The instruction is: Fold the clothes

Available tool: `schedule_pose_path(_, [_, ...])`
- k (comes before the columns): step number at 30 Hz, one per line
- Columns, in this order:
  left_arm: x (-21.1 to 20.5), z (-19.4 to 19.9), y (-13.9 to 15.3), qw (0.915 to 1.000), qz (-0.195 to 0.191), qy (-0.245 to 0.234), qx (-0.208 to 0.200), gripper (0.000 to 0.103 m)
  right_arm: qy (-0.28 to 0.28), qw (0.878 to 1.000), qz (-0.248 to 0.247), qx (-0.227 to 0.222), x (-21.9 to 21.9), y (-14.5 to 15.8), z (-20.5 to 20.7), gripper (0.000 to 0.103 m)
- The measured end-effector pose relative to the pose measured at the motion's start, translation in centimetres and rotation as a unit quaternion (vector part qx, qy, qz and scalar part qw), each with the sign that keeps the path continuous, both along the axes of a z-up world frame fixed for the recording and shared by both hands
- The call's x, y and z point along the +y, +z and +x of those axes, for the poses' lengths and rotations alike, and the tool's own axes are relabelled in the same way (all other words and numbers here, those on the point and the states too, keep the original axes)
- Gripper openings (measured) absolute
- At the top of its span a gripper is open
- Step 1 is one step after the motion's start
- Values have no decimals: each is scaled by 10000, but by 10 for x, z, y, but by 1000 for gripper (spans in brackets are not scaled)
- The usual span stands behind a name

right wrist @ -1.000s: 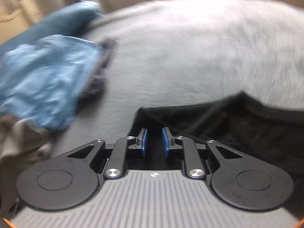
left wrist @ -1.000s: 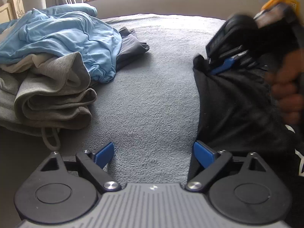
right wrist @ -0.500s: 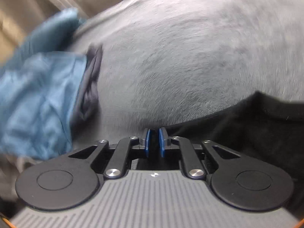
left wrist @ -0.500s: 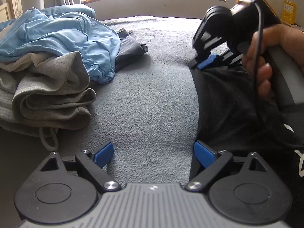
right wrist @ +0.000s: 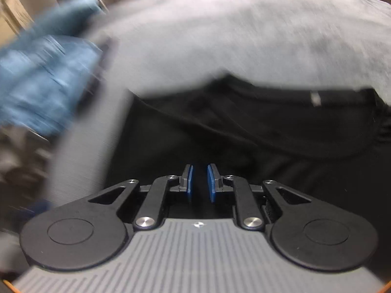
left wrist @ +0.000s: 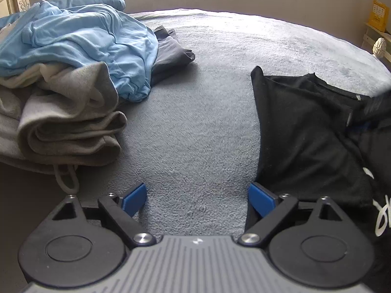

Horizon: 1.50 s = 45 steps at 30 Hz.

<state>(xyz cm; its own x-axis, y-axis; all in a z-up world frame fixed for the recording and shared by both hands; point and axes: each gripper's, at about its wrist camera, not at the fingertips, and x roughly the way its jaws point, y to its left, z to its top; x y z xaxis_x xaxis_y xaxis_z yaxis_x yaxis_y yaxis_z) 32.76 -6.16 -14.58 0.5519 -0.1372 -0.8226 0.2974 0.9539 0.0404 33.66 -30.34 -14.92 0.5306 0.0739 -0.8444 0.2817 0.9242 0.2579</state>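
Left wrist view is showing the black garment (left wrist: 305, 127) lying on the grey blanket (left wrist: 195, 122), its long edge running away from the left gripper (left wrist: 198, 197), whose right pad is sitting at that edge. Its jaws are standing wide with nothing between them, having just been narrowing. Since the earlier frame the right gripper (right wrist: 198, 183), nearly closed on black cloth, is pulling back over the garment.
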Motion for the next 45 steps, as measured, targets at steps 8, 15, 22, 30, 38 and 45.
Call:
schedule_pose_path(8, [-9, 6, 49, 9998, -159, 60, 70, 82, 573, 9978, -50, -336, 22, 56, -50, 13])
schedule_pose_path(15, [-62, 10, 5, 9955, 445, -201, 812, 81, 1316, 9899, -524, 84, 54, 5, -68, 11])
schedule_pose_path(22, [-61, 13, 5, 9937, 519, -49, 990, 81, 968, 9935, -561, -203, 37, 36, -95, 12])
schedule_pose_path(30, [-71, 14, 6, 9920, 722, 9, 1039, 81, 516, 9950, -792, 323, 9, 1, -121, 11])
schedule_pose_path(38, [-79, 17, 12, 9891, 967, 43, 1105, 83, 332, 9973, -635, 182, 3, -6, -127, 12])
schedule_pose_path(45, [-89, 11, 32, 9870, 1341, -22, 884, 83, 209, 9991, -369, 31, -4, -8, -132, 12])
